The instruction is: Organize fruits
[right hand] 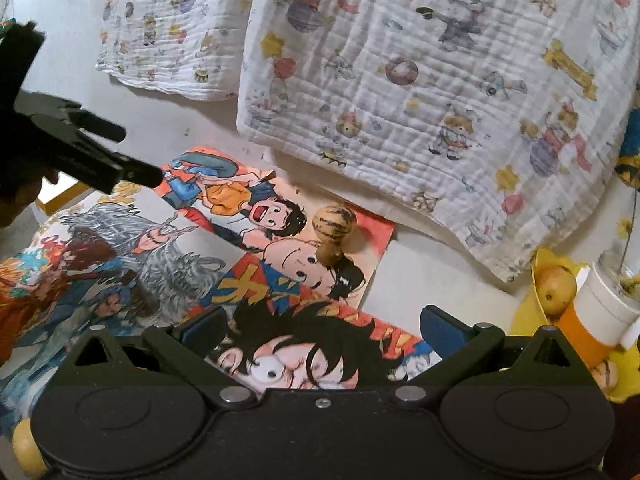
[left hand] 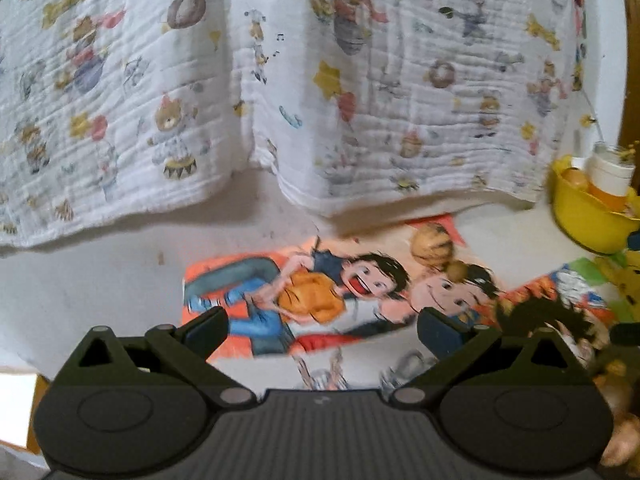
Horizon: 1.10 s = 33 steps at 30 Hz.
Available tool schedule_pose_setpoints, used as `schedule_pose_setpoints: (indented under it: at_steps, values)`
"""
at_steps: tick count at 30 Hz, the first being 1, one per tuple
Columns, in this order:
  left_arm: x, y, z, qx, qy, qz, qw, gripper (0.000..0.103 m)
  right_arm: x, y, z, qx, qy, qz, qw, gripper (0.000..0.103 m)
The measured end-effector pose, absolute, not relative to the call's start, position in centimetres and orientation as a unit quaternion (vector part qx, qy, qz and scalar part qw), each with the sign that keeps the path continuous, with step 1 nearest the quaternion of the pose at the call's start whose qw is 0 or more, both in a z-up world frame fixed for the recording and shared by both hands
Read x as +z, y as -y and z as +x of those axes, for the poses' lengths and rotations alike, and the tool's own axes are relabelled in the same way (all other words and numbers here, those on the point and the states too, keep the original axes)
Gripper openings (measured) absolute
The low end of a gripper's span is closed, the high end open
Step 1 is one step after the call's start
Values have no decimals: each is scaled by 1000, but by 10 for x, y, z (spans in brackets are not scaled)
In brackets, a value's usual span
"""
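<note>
Centrally, striped pear-shaped gourd point(right hand: 334, 222) lying on cartoon poster point(right hand: 224, 280), long axis tilted, narrow end point(right hand: 329, 255) nearer camera, left gripper point(left hand: 322, 322) and right gripper point(right hand: 322, 324) both wide open, empty.

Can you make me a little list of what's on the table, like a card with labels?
surface: white table
poster: cartoon poster lying flat
loose fruit: small striped gourd-like fruit on the poster
bowl: yellow bowl at the right, holding a yellowish fruit and a white and orange cup
cloth: printed white cloth at the back
left gripper: open, holding nothing
right gripper: open, holding nothing
</note>
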<state>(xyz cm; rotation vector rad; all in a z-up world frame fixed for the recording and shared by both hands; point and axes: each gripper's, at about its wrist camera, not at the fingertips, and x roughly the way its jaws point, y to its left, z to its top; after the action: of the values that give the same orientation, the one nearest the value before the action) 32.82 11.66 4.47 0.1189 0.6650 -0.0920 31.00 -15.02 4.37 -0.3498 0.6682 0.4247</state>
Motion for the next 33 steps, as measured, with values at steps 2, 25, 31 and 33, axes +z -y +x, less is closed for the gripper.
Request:
schedule_pose_setpoints:
  at_steps: [2, 25, 31, 33]
  values:
    - [41, -117, 341, -52, -329, 64, 941, 103, 41, 146, 316, 206, -321, -177, 907, 102]
    - [-15, -83, 458, -182, -317, 23, 930, 101, -20, 115, 418, 247, -336, -173, 892, 90]
    - [-25, -83, 478, -215, -333, -32, 918, 95, -36, 108, 437, 239, -351, -165, 890, 80]
    - [-27, -81, 484, -222, -338, -45, 914, 93, -40, 108, 442, 236, -357, -158, 890, 75]
